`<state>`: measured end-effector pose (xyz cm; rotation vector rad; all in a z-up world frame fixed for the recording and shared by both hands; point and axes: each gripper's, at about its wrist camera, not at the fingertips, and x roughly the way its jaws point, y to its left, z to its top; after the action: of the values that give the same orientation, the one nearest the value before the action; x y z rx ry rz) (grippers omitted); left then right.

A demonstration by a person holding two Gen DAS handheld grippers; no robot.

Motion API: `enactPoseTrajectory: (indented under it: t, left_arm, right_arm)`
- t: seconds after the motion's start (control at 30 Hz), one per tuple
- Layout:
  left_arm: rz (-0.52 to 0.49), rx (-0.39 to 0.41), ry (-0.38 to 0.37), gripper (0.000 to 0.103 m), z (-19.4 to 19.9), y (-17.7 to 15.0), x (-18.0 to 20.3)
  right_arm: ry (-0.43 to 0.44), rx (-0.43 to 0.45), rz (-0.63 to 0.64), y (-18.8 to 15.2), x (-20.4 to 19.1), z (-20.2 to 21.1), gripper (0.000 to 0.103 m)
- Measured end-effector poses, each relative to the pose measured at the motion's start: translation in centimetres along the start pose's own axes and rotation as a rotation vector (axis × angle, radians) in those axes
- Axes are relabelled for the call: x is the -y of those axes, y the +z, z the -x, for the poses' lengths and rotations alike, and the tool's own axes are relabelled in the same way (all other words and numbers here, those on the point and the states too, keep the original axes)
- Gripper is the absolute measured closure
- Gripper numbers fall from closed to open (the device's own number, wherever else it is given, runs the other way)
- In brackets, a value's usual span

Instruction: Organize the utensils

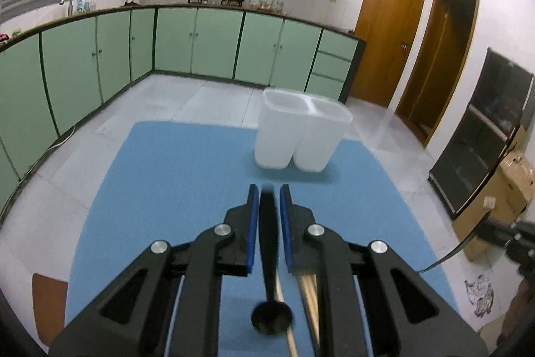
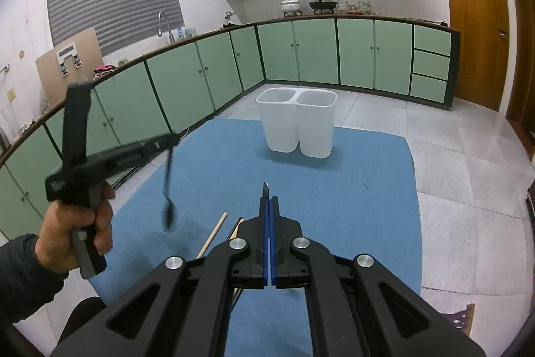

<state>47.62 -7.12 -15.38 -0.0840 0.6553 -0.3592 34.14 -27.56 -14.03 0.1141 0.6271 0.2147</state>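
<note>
My left gripper (image 1: 269,189) is shut on the handle of a black spoon (image 1: 269,256), whose bowl hangs down toward the camera. In the right wrist view a hand holds the left gripper (image 2: 174,134) up at the left, with the spoon (image 2: 168,189) dangling over the blue mat (image 2: 334,206). My right gripper (image 2: 270,194) is shut, and the tip of a thin dark utensil (image 2: 265,188) pokes up between its pads. A white two-compartment holder (image 2: 297,126) stands upright at the mat's far end, ahead of both grippers. Wooden chopsticks (image 2: 214,236) lie on the mat near the right gripper.
Green cabinets (image 2: 200,79) run along the left and back walls. Wooden doors (image 1: 388,46) and a dark glass cabinet (image 1: 485,136) stand at the right, with a cardboard box (image 1: 501,189) beside it. Grey floor tiles (image 2: 468,189) surround the mat.
</note>
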Motion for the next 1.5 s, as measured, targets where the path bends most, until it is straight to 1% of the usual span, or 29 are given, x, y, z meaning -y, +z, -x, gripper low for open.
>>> enactPoseTrajectory:
  t: [0.03, 0.1, 0.23, 0.3, 0.33, 0.4, 0.47, 0.53, 0.6, 0.73, 0.77, 0.8, 0.83, 0.9, 0.97, 1.03, 1.07, 1.2, 1.27, 1.3, 1.4, 1.47, 1.5]
  left_arm:
    - [0.0, -0.017, 0.004, 0.1, -0.3, -0.4, 0.0]
    - [0.009, -0.034, 0.004, 0.102, -0.5, -1.3, -0.4]
    - [0.015, -0.036, -0.001, 0.103, -0.4, -1.4, -0.8]
    - [0.011, -0.085, -0.001, 0.102, -1.7, -1.0, -1.0]
    - [0.027, -0.112, 0.002, 0.101, -2.9, -0.3, -1.5]
    - [0.042, -0.206, -0.005, 0.101, -5.6, 0.7, -2.4]
    - [0.068, -0.322, -0.013, 0.099, -9.5, 1.4, -3.4]
    - [0.049, -0.357, 0.024, 0.1, -11.3, 1.6, -3.7]
    - [0.008, -0.391, 0.037, 0.1, -12.9, 1.4, -3.5]
    - [-0.013, -0.454, 0.055, 0.095, -15.4, 0.7, -3.8]
    - [-0.008, -0.479, 0.041, 0.094, -16.1, 0.5, -3.9]
    - [-0.007, -0.486, 0.042, 0.091, -16.5, 0.4, -4.0]
    - [-0.019, -0.488, 0.054, 0.085, -16.8, 0.3, -3.9]
    - [-0.041, -0.51, 0.055, 0.082, -17.4, 0.3, -3.4]
    - [-0.076, -0.527, 0.071, 0.083, -17.5, 0.3, -2.9]
    - [-0.085, -0.54, 0.063, 0.09, -17.4, 0.4, -2.6]
    - [-0.095, -0.543, 0.062, 0.09, -17.5, 0.4, -2.4]
    - [-0.09, -0.582, 0.052, 0.087, -18.0, 0.6, -2.9]
    - [-0.107, -0.606, 0.054, 0.079, -18.4, 1.0, -3.1]
    - [-0.133, -0.624, 0.06, 0.076, -18.7, 1.2, -2.9]
    - [-0.185, -0.645, 0.079, 0.076, -19.2, 1.2, -2.2]
    - [-0.182, -0.648, 0.082, 0.077, -19.2, 1.3, -2.2]
    - [-0.179, -0.649, 0.084, 0.082, -19.3, 1.4, -2.3]
  right_arm:
    - [0.0, 0.0, 0.001, -0.1, -0.1, 0.0, 0.102]
    - [0.001, -0.002, 0.001, -0.1, -0.2, 0.1, 0.102]
    - [-0.001, -0.01, 0.001, -0.1, -0.1, -0.1, 0.102]
    - [-0.004, -0.012, 0.0, 0.1, 0.1, -0.3, 0.102]
    - [-0.004, -0.012, -0.002, 0.2, 0.1, -0.4, 0.102]
    - [-0.002, -0.007, -0.004, 0.4, 0.1, -0.5, 0.102]
    - [0.0, -0.003, -0.007, 0.4, 0.3, -0.6, 0.102]
    - [0.002, -0.002, -0.013, 0.3, 0.6, -0.6, 0.102]
    - [0.002, -0.002, -0.021, 0.2, 1.0, -0.7, 0.102]
    - [-0.002, -0.013, -0.032, -0.2, 1.7, -1.2, 0.102]
    - [-0.002, -0.016, -0.033, -0.3, 1.8, -1.3, 0.102]
    - [-0.002, -0.019, -0.033, -0.4, 1.8, -1.4, 0.102]
    - [-0.003, -0.023, -0.034, -0.5, 1.8, -1.4, 0.102]
    - [-0.003, -0.023, -0.034, -0.5, 1.8, -1.4, 0.102]
    - [-0.004, -0.022, -0.038, -0.5, 1.8, -1.4, 0.102]
    - [-0.005, -0.022, -0.039, -0.5, 1.7, -1.4, 0.102]
    - [-0.006, -0.021, -0.038, -0.4, 1.7, -1.3, 0.102]
    - [-0.005, -0.02, -0.031, -0.6, 1.6, -1.1, 0.102]
    - [-0.005, -0.02, -0.031, -0.7, 1.7, -1.1, 0.102]
    - [-0.005, -0.02, -0.031, -0.8, 1.7, -1.1, 0.102]
    - [-0.006, -0.021, -0.035, -0.9, 1.8, -1.1, 0.102]
    - [-0.006, -0.023, -0.038, -0.9, 1.8, -1.1, 0.102]
    - [-0.007, -0.023, -0.037, -1.0, 1.8, -1.1, 0.102]
